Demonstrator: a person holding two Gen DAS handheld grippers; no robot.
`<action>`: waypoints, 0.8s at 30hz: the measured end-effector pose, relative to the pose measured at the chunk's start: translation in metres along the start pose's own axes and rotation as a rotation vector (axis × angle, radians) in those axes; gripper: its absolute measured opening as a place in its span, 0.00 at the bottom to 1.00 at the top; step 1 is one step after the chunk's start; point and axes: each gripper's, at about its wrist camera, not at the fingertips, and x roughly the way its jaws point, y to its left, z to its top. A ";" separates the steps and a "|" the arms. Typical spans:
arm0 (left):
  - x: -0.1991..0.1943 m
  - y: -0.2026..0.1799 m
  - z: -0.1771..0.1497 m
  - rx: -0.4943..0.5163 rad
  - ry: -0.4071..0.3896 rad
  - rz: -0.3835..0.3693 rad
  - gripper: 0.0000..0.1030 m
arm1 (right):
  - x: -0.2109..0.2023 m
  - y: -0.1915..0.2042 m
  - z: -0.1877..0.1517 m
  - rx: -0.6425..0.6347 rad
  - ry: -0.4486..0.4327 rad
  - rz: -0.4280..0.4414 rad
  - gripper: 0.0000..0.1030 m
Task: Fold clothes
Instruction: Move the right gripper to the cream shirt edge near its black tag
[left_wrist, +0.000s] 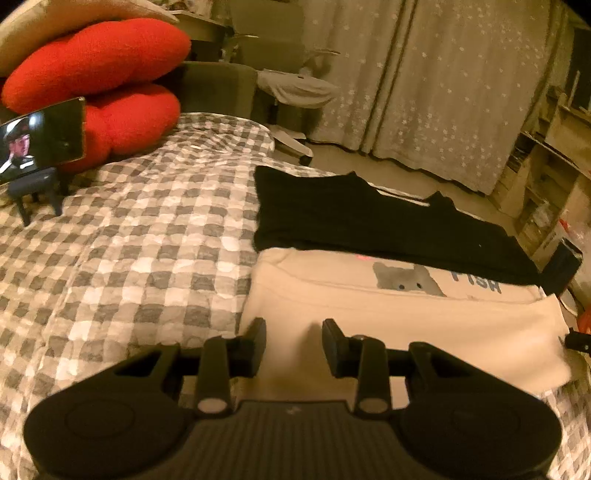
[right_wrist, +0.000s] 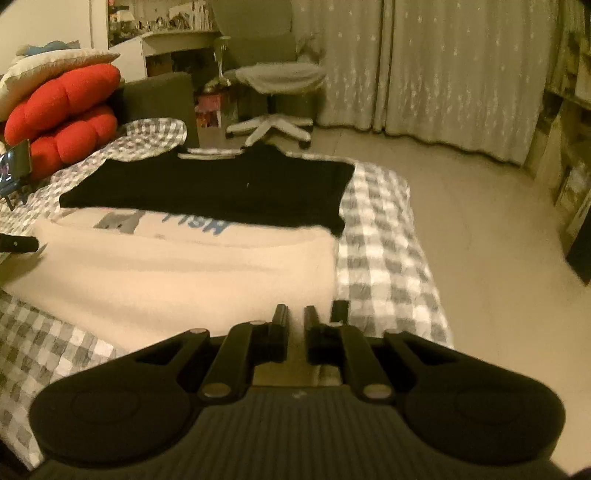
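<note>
A cream sweatshirt (left_wrist: 388, 314) (right_wrist: 184, 273) with a grey cat and blue "FISH" print lies on the checked bed, its near part folded up over the lower print. Beyond it, touching its far edge, lies a folded black garment (left_wrist: 369, 218) (right_wrist: 221, 188). My left gripper (left_wrist: 294, 343) is open just above the cream sweatshirt's near left corner, nothing between its fingers. My right gripper (right_wrist: 296, 323) hovers over the near right corner, fingers a narrow gap apart with cream cloth showing between them; the cloth lies flat. Each gripper's tip shows at the edge of the other view.
Red cushions (left_wrist: 99, 85) (right_wrist: 62, 110) are stacked at the bed's far left, beside a phone on a stand (left_wrist: 40, 144). An office chair (right_wrist: 273, 96) and curtains (right_wrist: 443, 74) stand beyond. The bed edge (right_wrist: 424, 266) drops to floor on the right, with shelves (left_wrist: 546, 177) past it.
</note>
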 end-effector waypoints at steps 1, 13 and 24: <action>-0.002 0.002 0.000 -0.011 -0.001 -0.001 0.35 | -0.001 -0.001 0.001 0.005 -0.007 -0.009 0.20; -0.026 0.028 -0.008 -0.088 -0.008 0.041 0.50 | -0.012 -0.026 -0.005 0.164 0.022 -0.053 0.25; -0.039 0.038 -0.021 -0.165 0.018 0.021 0.51 | -0.034 -0.057 -0.025 0.455 0.034 0.159 0.26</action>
